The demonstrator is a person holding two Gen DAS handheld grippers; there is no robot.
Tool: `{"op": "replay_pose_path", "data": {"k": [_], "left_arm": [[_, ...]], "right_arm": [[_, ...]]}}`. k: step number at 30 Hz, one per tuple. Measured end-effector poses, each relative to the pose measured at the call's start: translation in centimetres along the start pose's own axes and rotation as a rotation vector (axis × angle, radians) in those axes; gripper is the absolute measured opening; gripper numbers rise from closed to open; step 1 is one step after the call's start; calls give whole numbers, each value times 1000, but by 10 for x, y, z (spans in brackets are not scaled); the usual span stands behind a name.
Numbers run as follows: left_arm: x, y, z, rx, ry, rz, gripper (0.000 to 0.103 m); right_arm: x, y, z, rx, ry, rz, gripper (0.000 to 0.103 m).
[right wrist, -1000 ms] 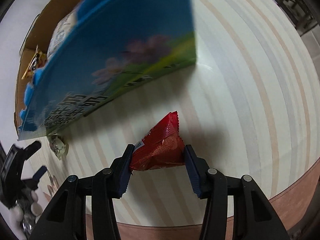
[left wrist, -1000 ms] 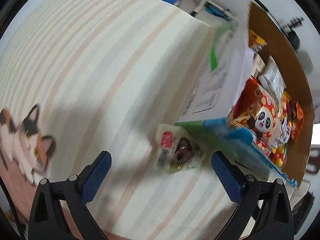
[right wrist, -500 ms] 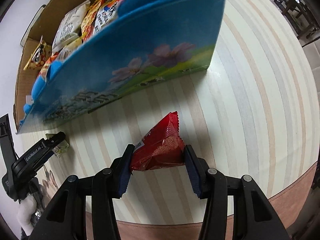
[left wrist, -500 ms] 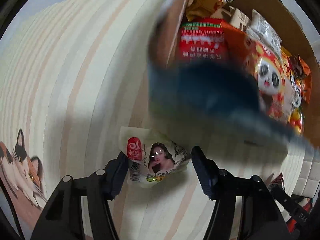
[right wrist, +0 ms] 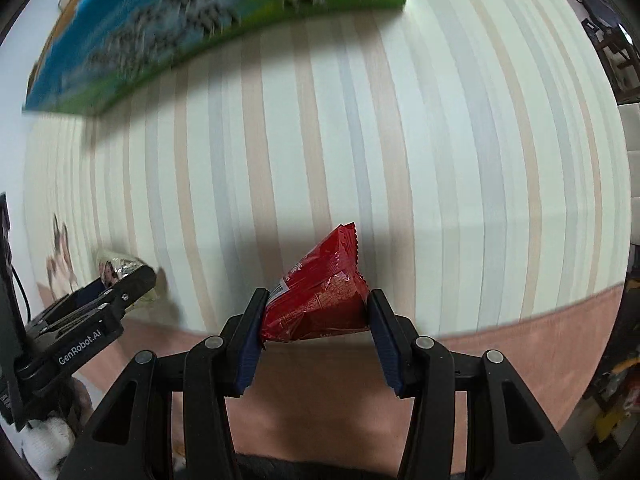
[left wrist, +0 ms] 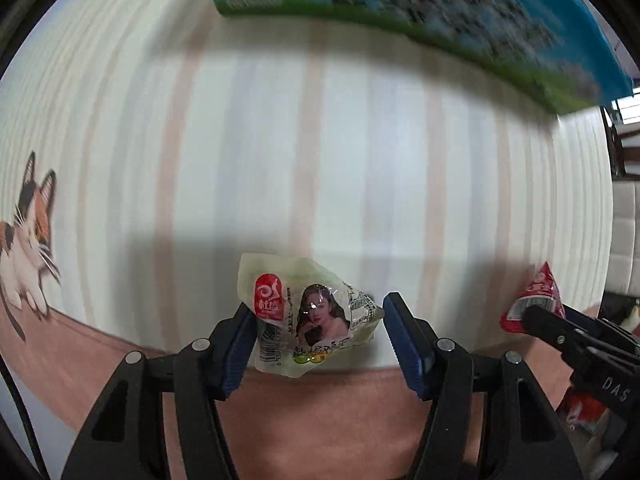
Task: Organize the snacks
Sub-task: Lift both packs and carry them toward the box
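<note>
Two snack packets are in view, one in each gripper, above a worktop (left wrist: 320, 152) covered in a cloth of pale stripes with a pink border. The left gripper (left wrist: 316, 330) clamps a pale green packet (left wrist: 308, 320) printed with a red logo and a portrait, its blue pads pressing both sides. The jaws have just been closing on it. The right gripper (right wrist: 316, 320) pinches a red triangular packet (right wrist: 320, 296) between its pads. In the left wrist view, the red packet and its black gripper show at 4 o'clock. In the right wrist view, the pale green packet shows at 8 o'clock. One blurred blue and green carton (left wrist: 420, 4) fills 12 o'clock in both views. One printed cat (left wrist: 28, 236) sits at 9 o'clock on the cloth.
</note>
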State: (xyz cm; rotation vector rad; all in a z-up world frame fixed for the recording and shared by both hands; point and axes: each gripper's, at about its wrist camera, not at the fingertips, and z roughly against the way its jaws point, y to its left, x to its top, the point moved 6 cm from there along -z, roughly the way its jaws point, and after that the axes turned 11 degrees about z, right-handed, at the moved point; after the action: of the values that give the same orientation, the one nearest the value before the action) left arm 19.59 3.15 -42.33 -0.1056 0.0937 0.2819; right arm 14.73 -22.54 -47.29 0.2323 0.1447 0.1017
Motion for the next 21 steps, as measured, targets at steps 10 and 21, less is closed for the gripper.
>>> {"op": "replay_pose_path", "data": {"k": [10, 21], "left_arm": [[-14, -34, -12, 68, -26, -68, 60], [-11, -31, -12, 78, -29, -74, 59]], "right_arm": [[-23, 27, -24, -45, 26, 26, 54], [-18, 29, -26, -50, 12, 20, 53]]}}
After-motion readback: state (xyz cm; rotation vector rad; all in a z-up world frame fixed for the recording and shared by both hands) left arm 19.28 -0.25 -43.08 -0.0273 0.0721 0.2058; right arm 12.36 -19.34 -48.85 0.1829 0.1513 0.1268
